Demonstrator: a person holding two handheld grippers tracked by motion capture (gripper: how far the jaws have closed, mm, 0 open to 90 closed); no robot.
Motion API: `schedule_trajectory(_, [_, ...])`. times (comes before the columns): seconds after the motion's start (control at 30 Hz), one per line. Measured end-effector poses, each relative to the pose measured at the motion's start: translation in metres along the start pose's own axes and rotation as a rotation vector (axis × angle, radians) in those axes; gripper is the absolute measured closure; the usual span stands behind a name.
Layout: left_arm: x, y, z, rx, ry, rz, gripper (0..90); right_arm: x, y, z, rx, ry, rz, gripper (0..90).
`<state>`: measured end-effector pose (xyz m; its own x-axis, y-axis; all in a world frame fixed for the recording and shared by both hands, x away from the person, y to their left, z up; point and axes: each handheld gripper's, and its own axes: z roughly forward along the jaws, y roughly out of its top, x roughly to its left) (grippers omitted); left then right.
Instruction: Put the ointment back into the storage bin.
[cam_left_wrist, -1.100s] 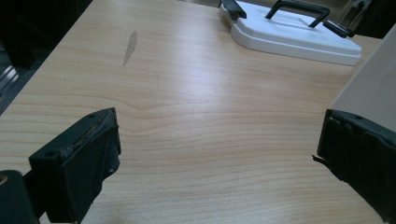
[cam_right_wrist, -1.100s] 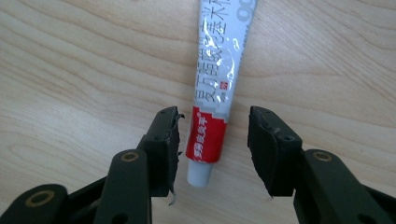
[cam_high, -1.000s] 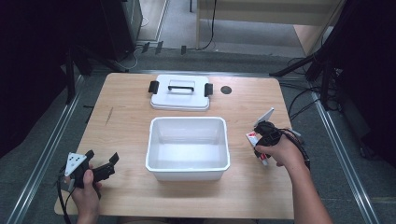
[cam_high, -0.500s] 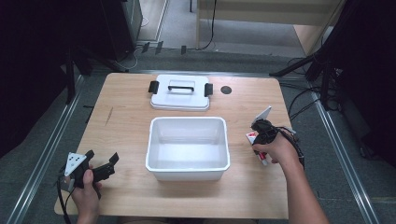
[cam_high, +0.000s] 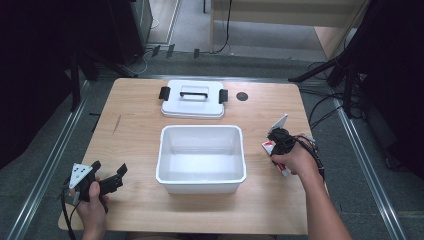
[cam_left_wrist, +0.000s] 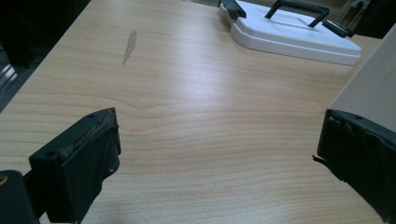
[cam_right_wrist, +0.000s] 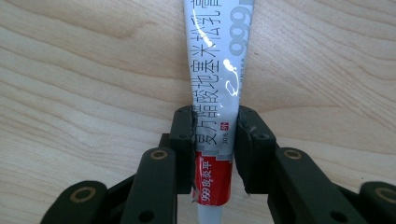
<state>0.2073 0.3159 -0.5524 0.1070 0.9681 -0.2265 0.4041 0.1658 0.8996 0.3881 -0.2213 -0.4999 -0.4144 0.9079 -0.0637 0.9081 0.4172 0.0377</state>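
A silver-white tube (cam_right_wrist: 218, 56) with printed characters and a red band lies flat on the wooden table (cam_high: 135, 115), right of the white bin (cam_high: 201, 131). My right gripper (cam_right_wrist: 215, 126) points down over it. Its jaws have just been closing and now press on the tube's sides near the red end. From the high view the hand covers most of the tube (cam_high: 269, 146), and the right gripper (cam_high: 278, 141) is under that hand. My left gripper (cam_high: 108, 168) rests at the table's front left. It stands open (cam_left_wrist: 219, 154) with bare wood between its jaws.
The bin's white lid (cam_high: 192, 102) with a black handle and black clips lies behind the bin; it also appears in the left gripper view (cam_left_wrist: 294, 35). A dark round hole (cam_high: 242, 96) sits in the table at the back. The bin wall (cam_left_wrist: 373, 88) is close to the left gripper's right jaw.
The right hand has edged slightly left over the tube. The left hand and its gripper have kept still.
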Motion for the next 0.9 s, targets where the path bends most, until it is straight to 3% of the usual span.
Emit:
schedule_trajectory(0.13, [0.0, 0.0, 0.0, 0.0, 0.002, 0.0, 0.3, -0.001, 0.0, -0.006, -0.026, 0.02, 0.009, 71.8])
schedule_trajectory(0.4, [-0.001, 0.0, 0.0, 0.002, 0.005, 0.01, 0.3, 0.006, 0.002, -0.037, -0.051, 0.027, -0.02, 71.8])
schedule_trajectory(0.6, [-0.002, 0.0, 0.0, 0.002, 0.012, 0.018, 0.3, 0.012, 0.008, -0.062, -0.087, 0.042, -0.012, 71.8])
schedule_trajectory(0.7, [-0.003, 0.0, 0.0, 0.002, 0.017, 0.023, 0.3, 0.015, 0.01, -0.075, -0.099, 0.057, 0.029, 71.8])
schedule_trajectory(0.9, [-0.005, 0.0, 0.001, 0.005, 0.023, 0.041, 0.3, 0.023, 0.016, -0.098, -0.115, 0.067, 0.025, 71.8])
